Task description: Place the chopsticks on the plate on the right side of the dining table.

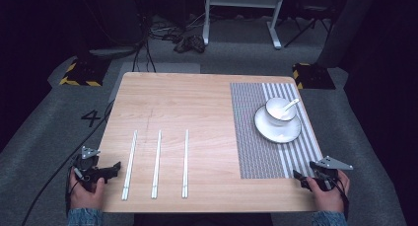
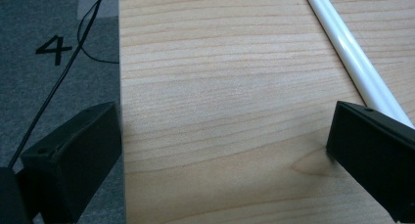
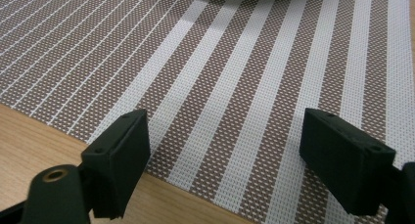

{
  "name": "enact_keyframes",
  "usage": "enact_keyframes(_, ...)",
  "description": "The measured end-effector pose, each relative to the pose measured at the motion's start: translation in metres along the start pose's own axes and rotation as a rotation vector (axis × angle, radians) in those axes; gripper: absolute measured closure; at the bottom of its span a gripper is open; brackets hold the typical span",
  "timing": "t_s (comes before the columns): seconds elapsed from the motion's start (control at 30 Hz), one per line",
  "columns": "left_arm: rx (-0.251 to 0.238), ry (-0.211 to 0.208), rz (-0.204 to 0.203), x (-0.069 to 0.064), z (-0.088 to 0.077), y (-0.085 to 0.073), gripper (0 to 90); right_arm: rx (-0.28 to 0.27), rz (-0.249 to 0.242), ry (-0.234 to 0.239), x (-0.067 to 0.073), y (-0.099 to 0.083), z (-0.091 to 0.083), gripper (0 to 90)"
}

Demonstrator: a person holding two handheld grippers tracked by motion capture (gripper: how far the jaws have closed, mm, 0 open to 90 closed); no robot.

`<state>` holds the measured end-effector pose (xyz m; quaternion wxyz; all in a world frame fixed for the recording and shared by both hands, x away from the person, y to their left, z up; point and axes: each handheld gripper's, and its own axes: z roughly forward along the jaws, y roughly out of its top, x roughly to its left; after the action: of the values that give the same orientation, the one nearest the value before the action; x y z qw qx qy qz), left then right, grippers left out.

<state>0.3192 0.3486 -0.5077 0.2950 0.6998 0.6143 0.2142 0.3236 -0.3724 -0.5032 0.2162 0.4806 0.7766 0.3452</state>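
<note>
High view: left gripper point(image 1: 114, 168) rests at the table's point(image 1: 197, 102) near-left corner, jaws wide and empty, just beside the nearest chopstick point(image 1: 129, 164); right gripper point(image 1: 301, 179), jaws wide and empty, sits over the placemat's point(image 1: 256, 152) near edge.

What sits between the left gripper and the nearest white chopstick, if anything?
Nothing visible does. The left gripper has open jaws at the table's near left corner, and the nearest chopstick lies just to its right. In the left gripper view, bare wood lies between the jaws, up to that chopstick.
</note>
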Motion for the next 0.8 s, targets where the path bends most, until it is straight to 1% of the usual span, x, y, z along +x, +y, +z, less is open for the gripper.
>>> enact_keyframes(0.2,0.003,-0.002,0.0,0.0006,0.0,0.0002,0.1,-0.001,0.0,-0.001,0.0,0.0,0.0,19.1)
enact_keyframes(0.37,0.006,-0.01,-0.008,0.0015,0.0005,0.0005,0.1,-0.001,0.0,-0.001,0.0,0.0,0.0001,19.1)
enact_keyframes(0.8,0.007,-0.011,-0.009,0.0016,0.0006,0.0005,0.1,-0.001,0.0,-0.001,0.0001,0.0,0.0,19.1)
